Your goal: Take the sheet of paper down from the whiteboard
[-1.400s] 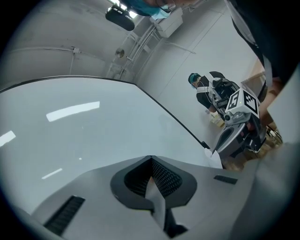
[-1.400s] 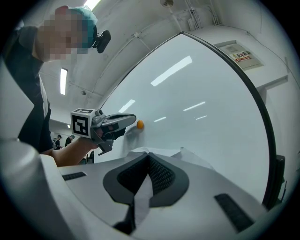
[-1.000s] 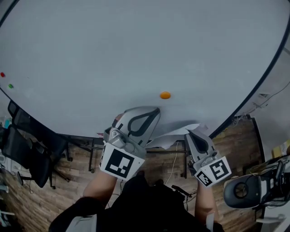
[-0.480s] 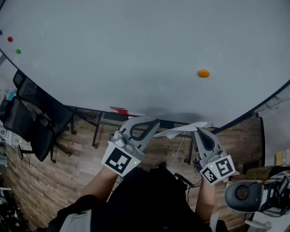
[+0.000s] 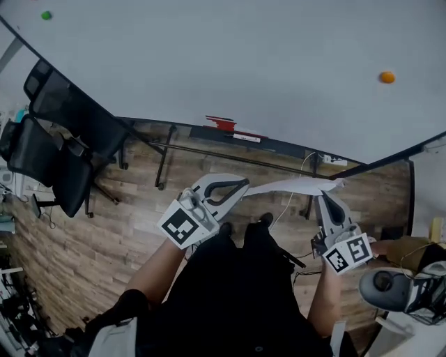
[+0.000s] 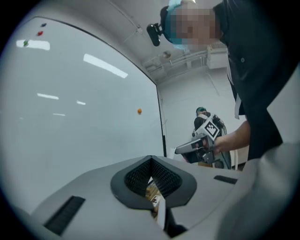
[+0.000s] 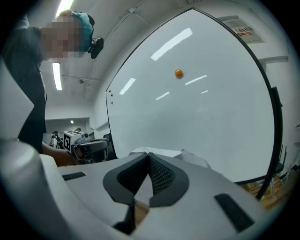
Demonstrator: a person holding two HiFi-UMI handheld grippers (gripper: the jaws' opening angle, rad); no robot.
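The white sheet of paper (image 5: 293, 186) is off the whiteboard (image 5: 230, 63) and hangs stretched between both grippers, below the board's lower edge and above the floor. My left gripper (image 5: 242, 184) is shut on its left end; a thin sliver of the paper (image 6: 161, 213) shows between its closed jaws. My right gripper (image 5: 326, 195) is shut on the right end, and the paper (image 7: 197, 160) sticks out past its tips. An orange magnet (image 5: 387, 77) remains on the board. Each gripper view shows the other: the right gripper (image 6: 197, 145), the left gripper (image 7: 91, 147).
Black office chairs (image 5: 49, 153) stand at the left on the wooden floor (image 5: 118, 230). A red eraser (image 5: 221, 124) lies on the board's tray. A green magnet (image 5: 46, 14) sits at the board's upper left. A grey machine (image 5: 390, 289) stands at the lower right.
Both grippers have dropped with the paper, from in front of the board to below its lower edge. The sheet is now pulled flatter between them. The head view has tilted down toward the floor.
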